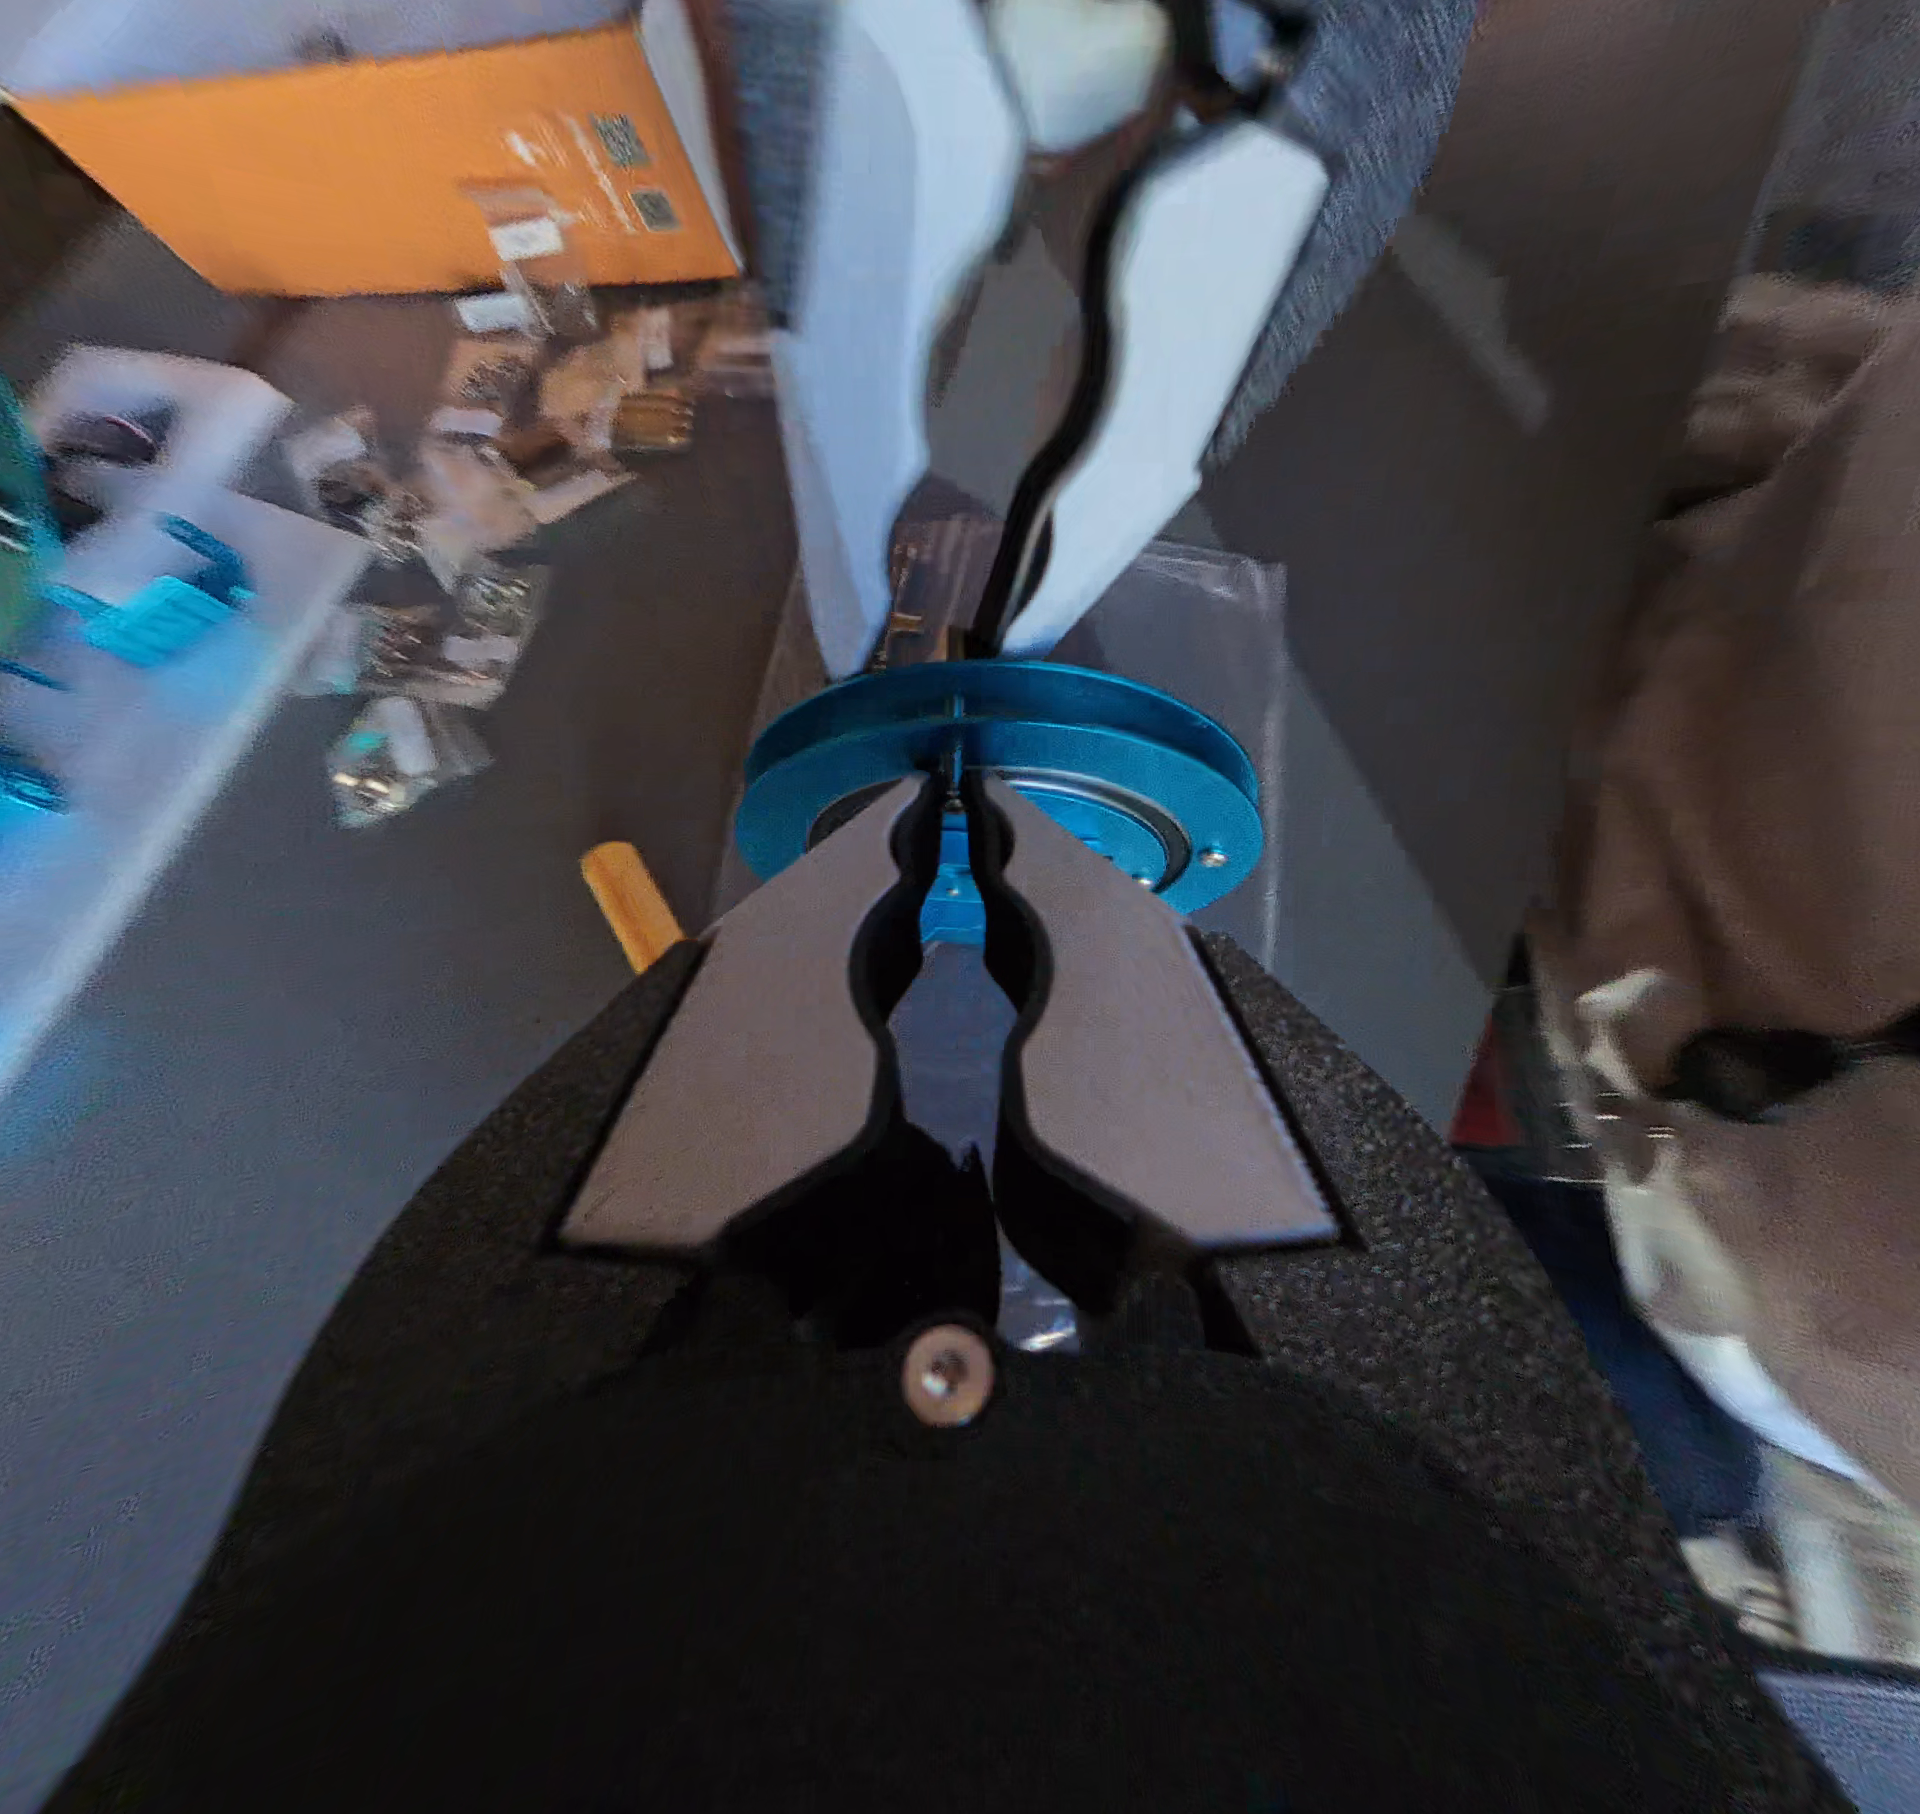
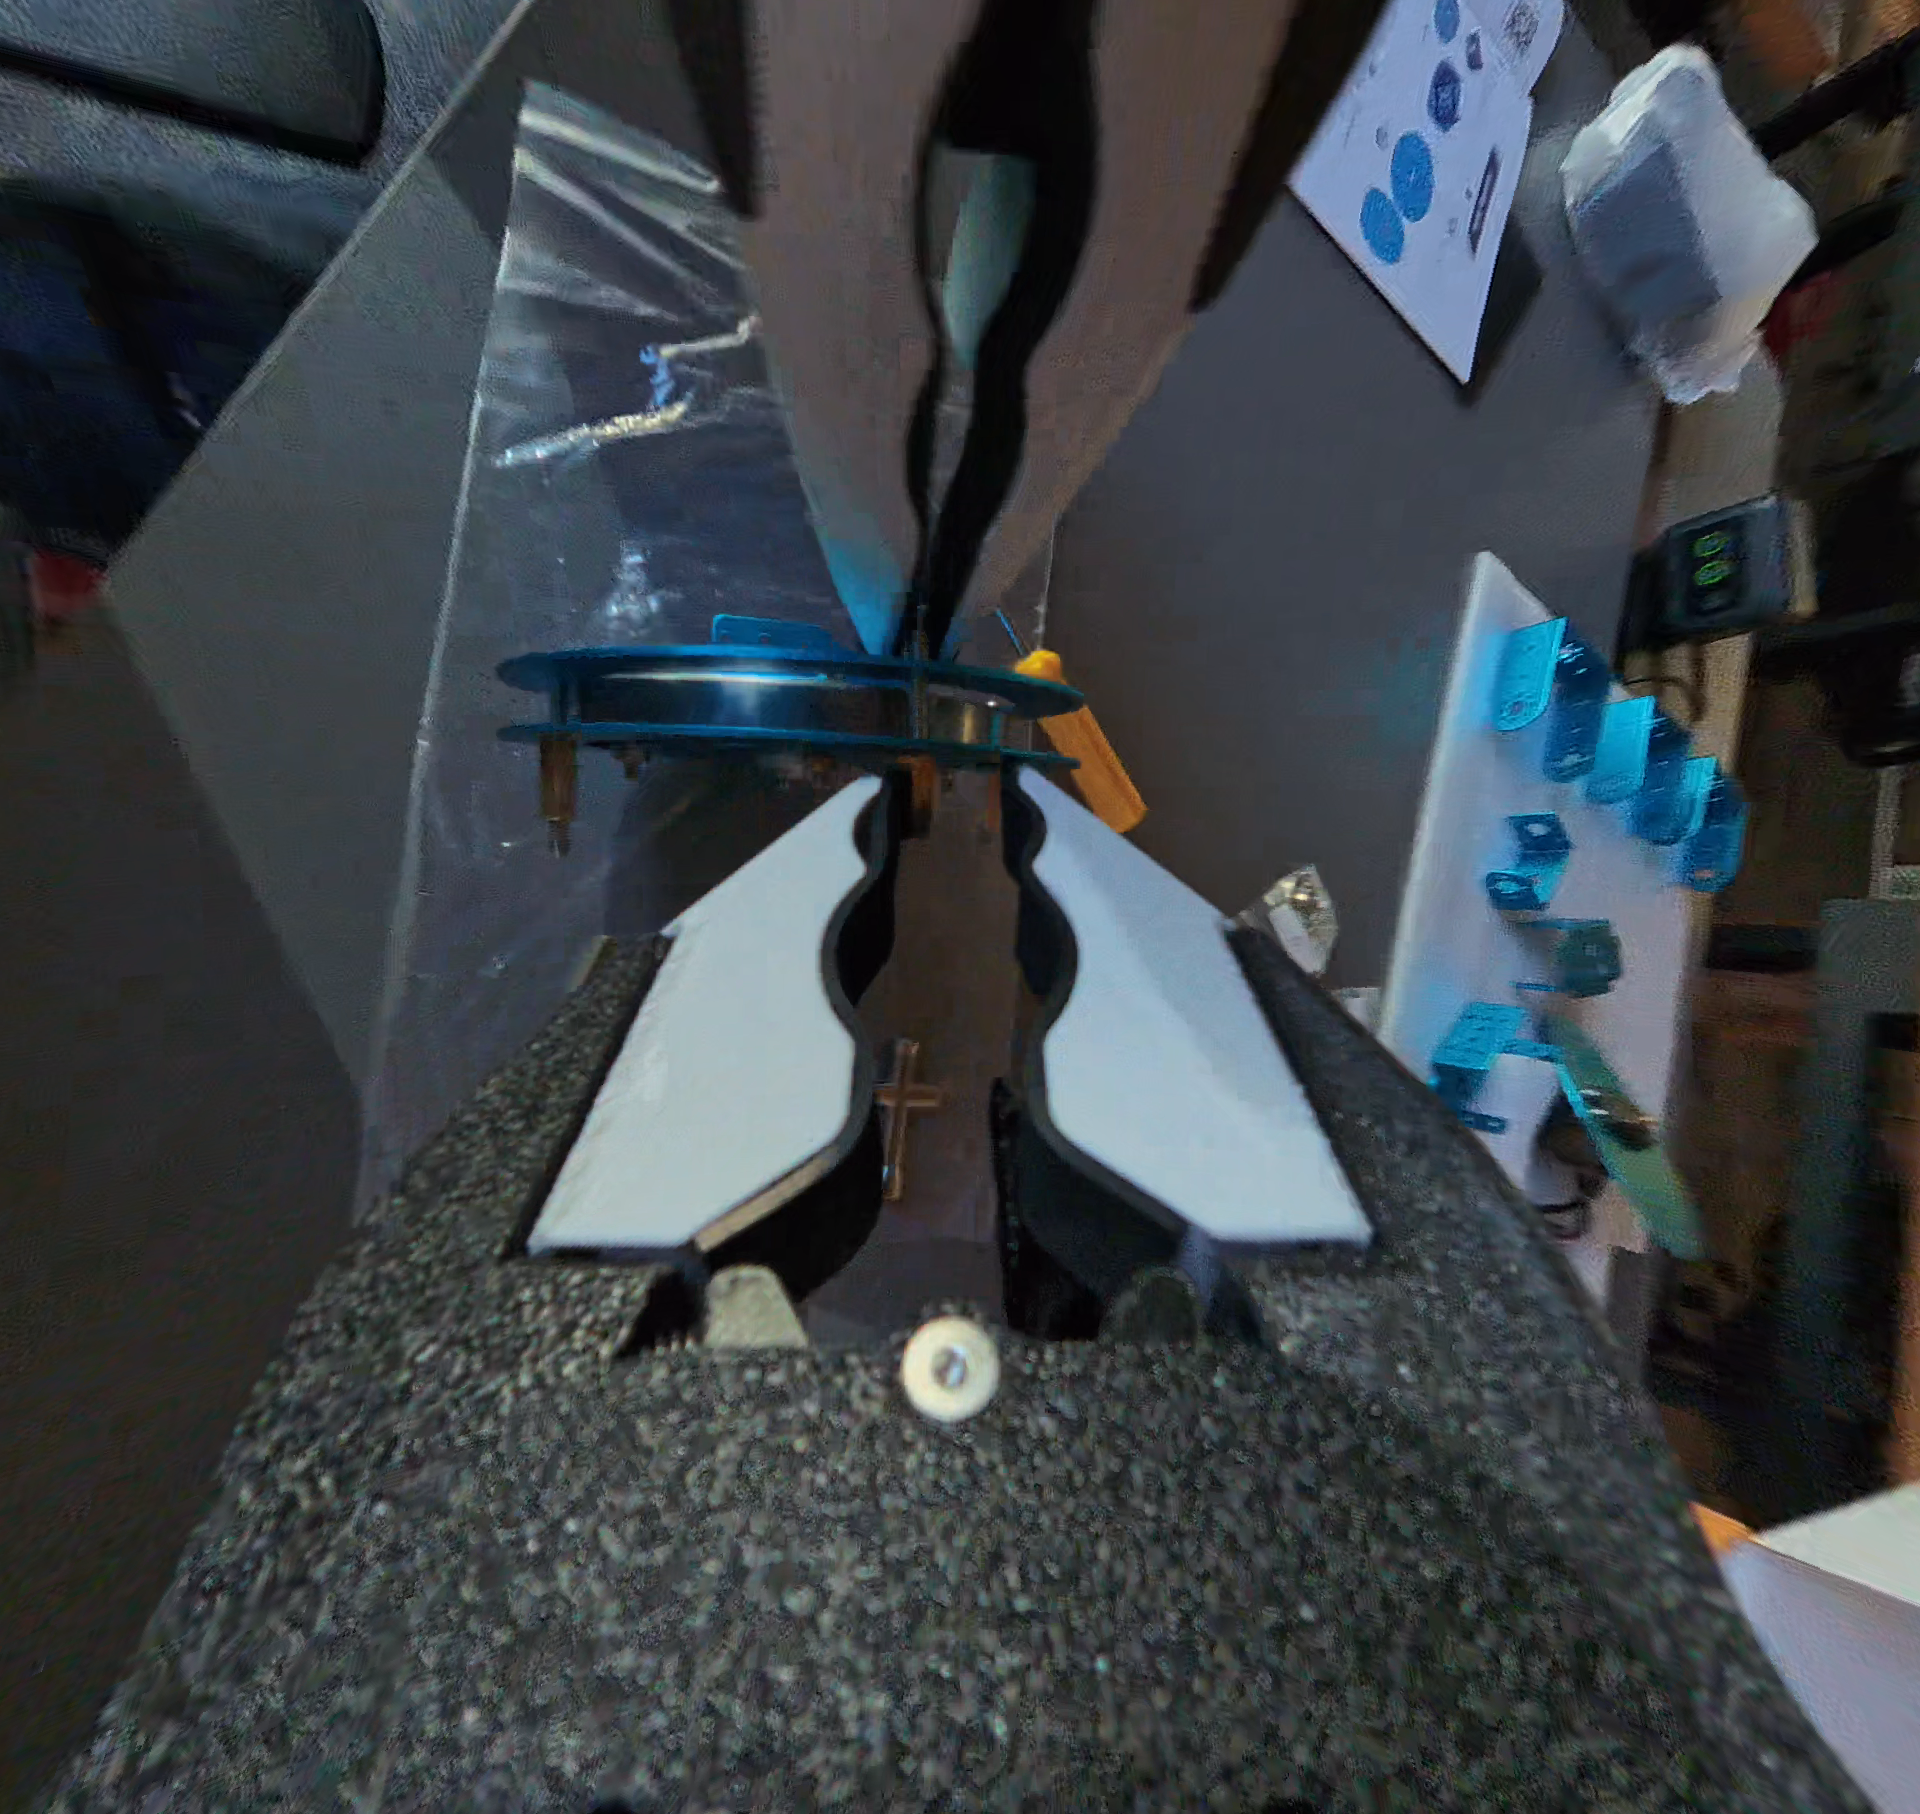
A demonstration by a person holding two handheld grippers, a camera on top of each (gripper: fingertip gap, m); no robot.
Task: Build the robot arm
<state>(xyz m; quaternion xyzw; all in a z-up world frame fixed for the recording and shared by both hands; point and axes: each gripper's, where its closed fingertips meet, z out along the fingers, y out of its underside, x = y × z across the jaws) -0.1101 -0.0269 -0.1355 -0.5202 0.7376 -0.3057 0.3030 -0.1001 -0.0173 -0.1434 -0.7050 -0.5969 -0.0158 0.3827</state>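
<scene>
**Two tongs pinching one blue disc assembly**

Left wrist view: the left gripper (image 1: 956, 788) has its tips nearly together, clamped on a thin post at the blue disc assembly (image 1: 1003, 788) right ahead. I'd keep it steady and level. An orange handle (image 1: 629, 907) pokes out just left.

Right wrist view: the right gripper (image 2: 940, 798) sits slightly apart around a brass standoff (image 2: 920, 798) under the discs; contact looks likely, but blur hides it.

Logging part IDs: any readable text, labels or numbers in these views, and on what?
Orange box: labels and codes, too blurred to read.
White sheet: print and a code, too small to read.
Disc: no text visible.
Nothing legible to quote.
</scene>
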